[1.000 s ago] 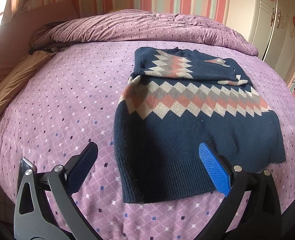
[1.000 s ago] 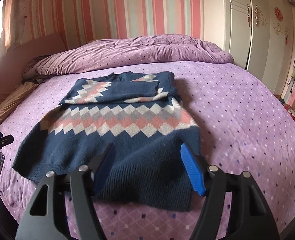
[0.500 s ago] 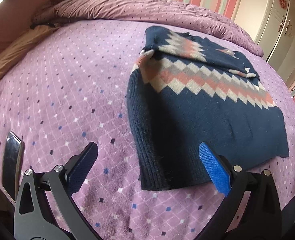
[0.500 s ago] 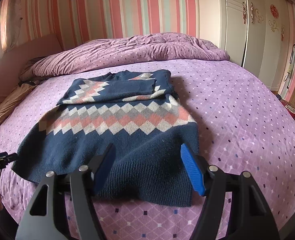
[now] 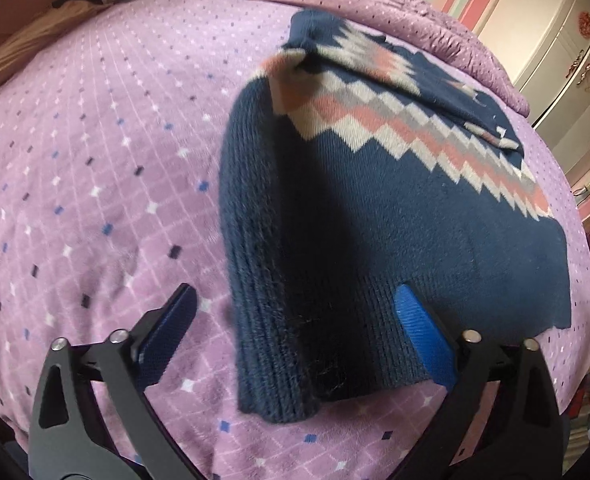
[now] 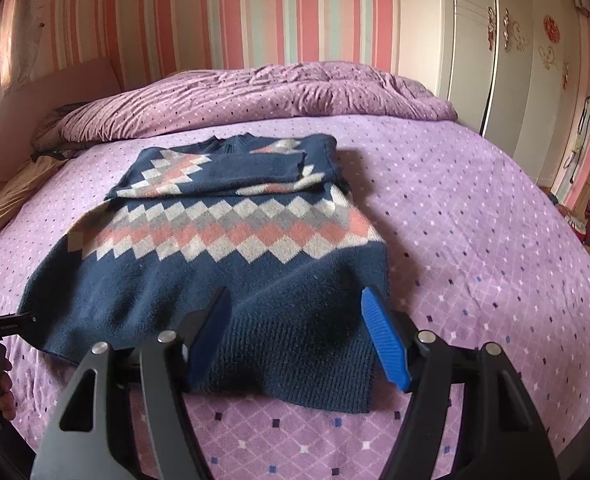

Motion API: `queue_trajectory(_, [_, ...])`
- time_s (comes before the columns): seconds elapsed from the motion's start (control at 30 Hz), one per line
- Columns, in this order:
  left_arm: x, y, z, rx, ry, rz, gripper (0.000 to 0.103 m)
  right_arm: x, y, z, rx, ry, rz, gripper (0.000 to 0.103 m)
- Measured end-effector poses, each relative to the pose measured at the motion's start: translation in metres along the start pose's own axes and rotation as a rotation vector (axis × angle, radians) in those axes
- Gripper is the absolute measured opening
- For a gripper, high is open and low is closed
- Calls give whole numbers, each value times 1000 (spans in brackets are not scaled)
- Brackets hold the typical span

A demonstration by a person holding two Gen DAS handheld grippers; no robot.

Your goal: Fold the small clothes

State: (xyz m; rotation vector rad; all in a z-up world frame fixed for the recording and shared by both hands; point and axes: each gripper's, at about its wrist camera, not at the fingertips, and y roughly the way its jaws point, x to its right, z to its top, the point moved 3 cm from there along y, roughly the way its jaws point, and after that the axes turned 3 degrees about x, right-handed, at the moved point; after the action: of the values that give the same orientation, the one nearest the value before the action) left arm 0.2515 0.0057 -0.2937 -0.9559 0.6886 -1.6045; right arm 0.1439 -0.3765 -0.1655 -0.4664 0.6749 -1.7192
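Note:
A small navy sweater [image 5: 375, 208] with a band of white, pink and grey diamonds lies flat on the purple bed, its sleeves folded across the chest. It also shows in the right wrist view [image 6: 223, 264]. My left gripper [image 5: 295, 320] is open and empty, its blue pads either side of the sweater's near left hem corner, close above it. My right gripper [image 6: 299, 336] is open and empty, hovering over the ribbed hem near the sweater's right corner.
The purple bedspread [image 6: 475, 240] with small diamonds spreads around the sweater. A bunched duvet [image 6: 275, 92] lies at the bed's far end. A tan pillow [image 6: 11, 188] is at far left. White wardrobe doors [image 6: 507, 80] stand right.
My left gripper has moved down and forward toward the sweater's left hem corner, which now fills the view. My right gripper has edged slightly closer to the hem.

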Motion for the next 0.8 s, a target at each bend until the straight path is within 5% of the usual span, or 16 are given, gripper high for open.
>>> queue_trajectory(0.07, [2,8,-3,-30,-3,-16,73,4,6,-6,-18,8,-2,68])
queue_trajectory(0.2, [8,13,-5,-35,18,-11,61,10,20,-17,-56,25,-8,68])
queue_trajectory(0.33, [10,13,0,-45,14,-26,33,19,34,-30,-90,50,-18,68])
queue_trajectory(0.8, [13,16,3,-75,39,-4,31,82,81,-74,-192,289,5,69])
